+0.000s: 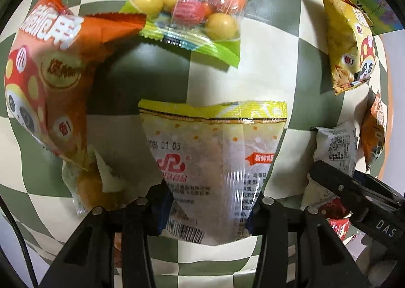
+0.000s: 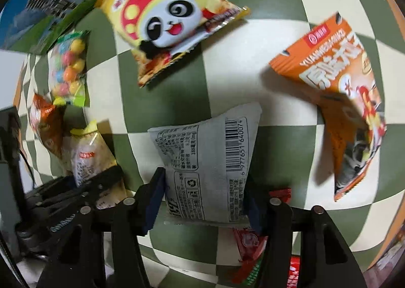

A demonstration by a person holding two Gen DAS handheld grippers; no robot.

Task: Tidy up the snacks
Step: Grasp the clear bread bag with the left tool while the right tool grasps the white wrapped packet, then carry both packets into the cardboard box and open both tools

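1. Left hand-held gripper (image 1: 212,202) pinches a clear yellow-topped snack packet (image 1: 215,151), which sits between its pads above the checkered surface (image 1: 265,80).
2. Right hand-held gripper (image 2: 202,202) clamps a grey packet (image 2: 207,159) between its pads.
3. Ahead of the left gripper: candy-ball bag (image 1: 195,2); to its left, an orange panda bag (image 1: 48,85).

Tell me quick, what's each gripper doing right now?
Left gripper: closed on the yellow-topped clear snack packet.
Right gripper: closed on the grey snack packet.
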